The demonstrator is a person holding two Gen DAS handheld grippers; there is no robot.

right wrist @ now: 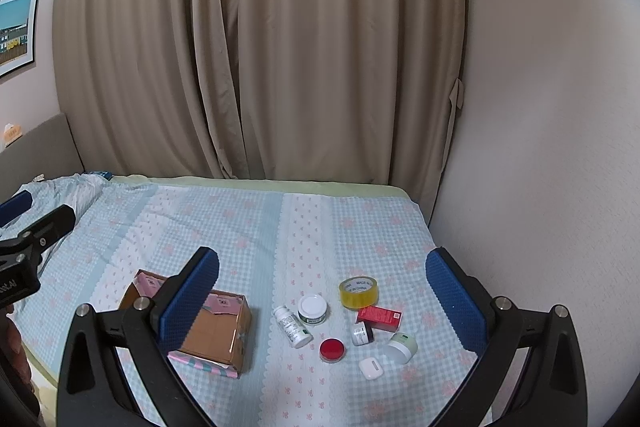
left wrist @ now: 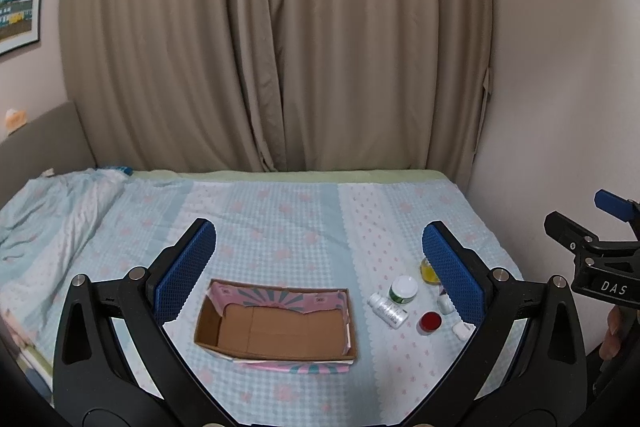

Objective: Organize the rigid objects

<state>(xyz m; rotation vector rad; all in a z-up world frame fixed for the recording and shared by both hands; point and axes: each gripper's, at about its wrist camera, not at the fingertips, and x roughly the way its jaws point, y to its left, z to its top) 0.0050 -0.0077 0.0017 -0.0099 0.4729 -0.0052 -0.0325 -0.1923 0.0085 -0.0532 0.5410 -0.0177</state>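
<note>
Left wrist view: left hand-held gripper spread wide, holding nothing, above the bed. Empty cardboard box sits near the bed's front edge. Right of it: white bottle lying down, white-lidded jar, red-lidded jar.

Right wrist view: right hand-held gripper also wide apart, empty. Yellow tape roll, red carton, small dark-capped jar, green-white jar on its side and white earbud case cluster toward the bed's front right corner.
</note>
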